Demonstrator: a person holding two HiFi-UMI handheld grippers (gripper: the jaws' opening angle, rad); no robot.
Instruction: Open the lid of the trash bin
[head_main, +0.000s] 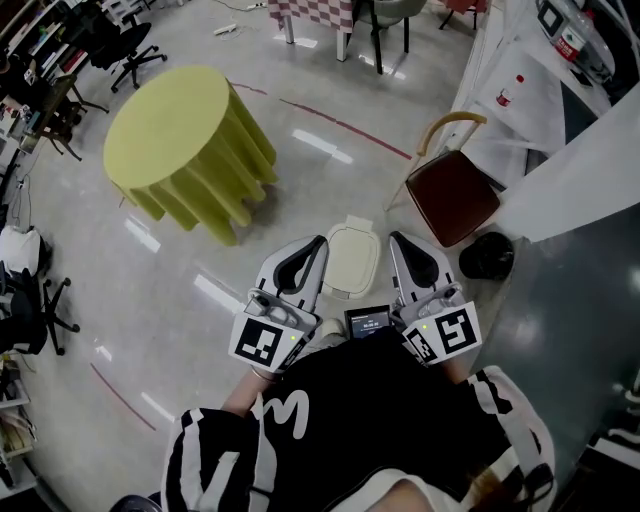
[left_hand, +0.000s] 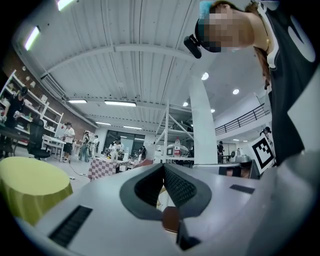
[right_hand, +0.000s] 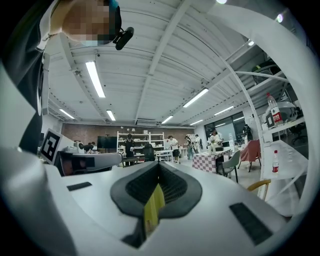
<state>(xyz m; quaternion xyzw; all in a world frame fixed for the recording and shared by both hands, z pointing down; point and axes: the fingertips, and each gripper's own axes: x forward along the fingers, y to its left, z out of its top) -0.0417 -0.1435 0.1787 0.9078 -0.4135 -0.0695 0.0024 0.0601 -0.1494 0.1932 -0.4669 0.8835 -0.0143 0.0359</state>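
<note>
Looking down, the trash bin (head_main: 350, 258) sits on the glossy grey floor (head_main: 180, 300) between both grippers. It's cream plastic, a rounded rectangle, lid flat shut. The left gripper (head_main: 318, 245) and right gripper (head_main: 396, 240) have their ribbed black fingers (left_hand: 180, 187) pressed together, gripping nothing.

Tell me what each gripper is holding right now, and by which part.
Nothing is held. The left gripper and the right gripper both have their jaws together with nothing between them; the trash bin lid sits untouched.

Bright ceiling strip lights (right_hand: 94, 78), floor glare (head_main: 322, 144), fisheye edges, near fingers blurred.
</note>
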